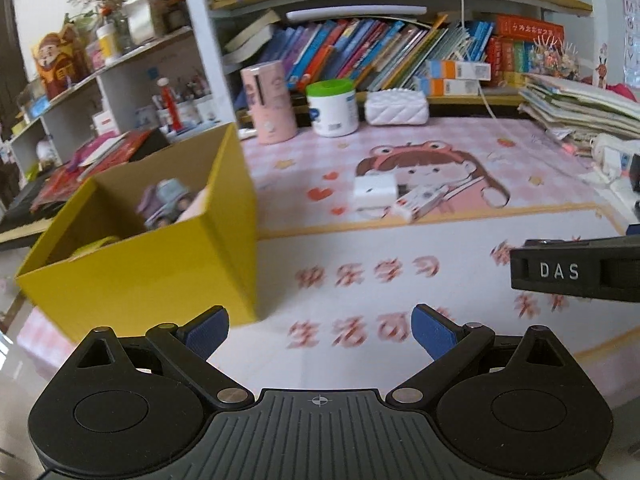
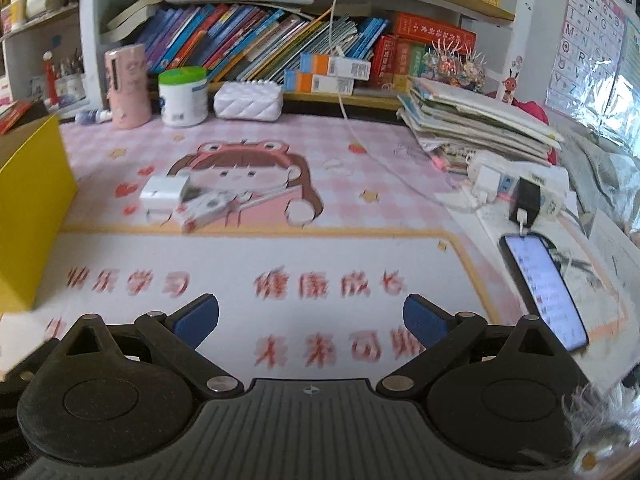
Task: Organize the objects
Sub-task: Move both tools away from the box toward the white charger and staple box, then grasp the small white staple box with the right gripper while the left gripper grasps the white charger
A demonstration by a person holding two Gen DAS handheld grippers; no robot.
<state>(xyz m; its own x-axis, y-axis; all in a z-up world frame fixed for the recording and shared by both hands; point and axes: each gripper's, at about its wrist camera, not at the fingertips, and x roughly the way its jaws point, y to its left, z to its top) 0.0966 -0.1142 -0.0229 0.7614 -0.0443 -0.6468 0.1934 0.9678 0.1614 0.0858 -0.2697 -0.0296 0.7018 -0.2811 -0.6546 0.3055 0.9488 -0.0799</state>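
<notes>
Both grippers, left gripper (image 1: pixel 320 330) and right gripper (image 2: pixel 311 320), were held wide apart, empty. White box (image 2: pixel 164 192) and slim carton (image 2: pixel 208 210) lay touching, ahead-left of right gripper; yellow box (image 1: pixel 160 264) sat left.

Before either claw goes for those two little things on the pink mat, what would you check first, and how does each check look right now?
1. Left gripper open and holding nothing: ok.
2. Right gripper open and holding nothing: ok.
3. White block and small printed box on the mat, nothing on top of them: ok.
4. Whether the two touch: cannot tell, blurred.
5. Yellow box open on top with room inside: ok.
6. Phone lying near the right gripper's side: not ok, mind it.
</notes>
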